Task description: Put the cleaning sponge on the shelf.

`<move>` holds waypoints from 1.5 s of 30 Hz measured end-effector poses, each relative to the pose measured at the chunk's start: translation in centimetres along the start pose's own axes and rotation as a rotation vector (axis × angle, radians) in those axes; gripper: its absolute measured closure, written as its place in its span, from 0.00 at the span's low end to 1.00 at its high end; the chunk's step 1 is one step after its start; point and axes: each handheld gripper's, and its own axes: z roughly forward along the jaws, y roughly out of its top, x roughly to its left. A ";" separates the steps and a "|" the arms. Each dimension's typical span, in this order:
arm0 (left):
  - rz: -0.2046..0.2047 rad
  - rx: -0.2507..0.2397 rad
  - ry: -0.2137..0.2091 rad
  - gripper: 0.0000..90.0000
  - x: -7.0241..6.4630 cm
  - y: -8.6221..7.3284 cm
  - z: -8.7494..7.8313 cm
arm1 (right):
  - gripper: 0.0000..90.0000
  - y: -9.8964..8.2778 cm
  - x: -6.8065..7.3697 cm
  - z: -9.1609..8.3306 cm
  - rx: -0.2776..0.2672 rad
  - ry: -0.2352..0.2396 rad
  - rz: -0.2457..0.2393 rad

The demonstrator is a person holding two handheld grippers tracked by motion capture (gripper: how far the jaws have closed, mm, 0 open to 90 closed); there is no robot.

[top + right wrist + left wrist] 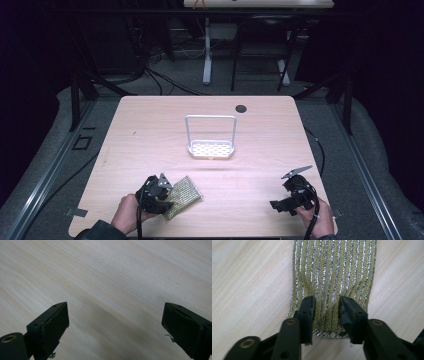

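Observation:
A glittery gold-and-silver striped cloth [185, 195] [332, 270] lies flat on the wooden table near its front left. My left gripper [168, 201] [327, 307] is shut on the cloth's near edge. In the left gripper view the fabric puckers between the two black pads and touches both. My right gripper [279, 205] [115, 317] rests at the front right of the table. It is open wide over bare wood, with nothing between its jaws.
A small white perforated tray with a tall wire handle [210, 149] stands upright at the middle of the table [140, 130]. A dark round hole [241, 108] sits near the far edge. Beyond the table are desk legs and cables on the floor.

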 end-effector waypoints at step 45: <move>-0.017 -0.013 0.110 0.67 -0.5 0.1 0.6 | 0.08 0.0 0.0 -0.1 0.003 0.008 0.013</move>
